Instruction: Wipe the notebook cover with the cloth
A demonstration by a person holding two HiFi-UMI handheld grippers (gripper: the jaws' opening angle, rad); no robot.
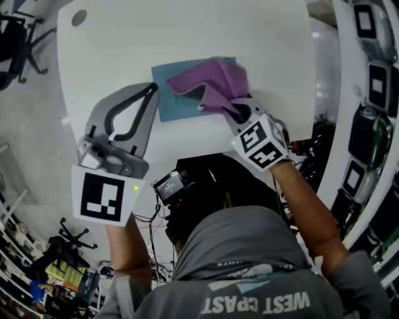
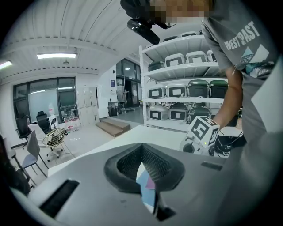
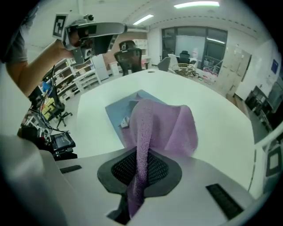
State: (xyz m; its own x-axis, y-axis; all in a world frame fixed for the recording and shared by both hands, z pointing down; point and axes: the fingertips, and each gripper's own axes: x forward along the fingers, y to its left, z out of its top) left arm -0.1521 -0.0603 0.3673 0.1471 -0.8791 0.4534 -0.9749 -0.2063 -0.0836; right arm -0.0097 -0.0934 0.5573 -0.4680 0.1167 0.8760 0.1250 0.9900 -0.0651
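A white table (image 1: 187, 37) with a rounded edge fills the middle, with a small grey round port (image 1: 78, 17) near its far left corner and a black office chair (image 1: 15, 43) on the floor beyond that edge. A small black device with a screen (image 1: 169, 184) and loose cables (image 1: 151, 219) sit at the near side. Along the right stands a white shelf rack (image 2: 142, 88) stacked with grey-and-white cases (image 2: 175, 59), and farther off in the room are a low wooden step (image 2: 112, 127), a wire-backed chair (image 2: 54, 137), tall windows (image 3: 194, 44) and long ceiling lights (image 2: 56, 56).
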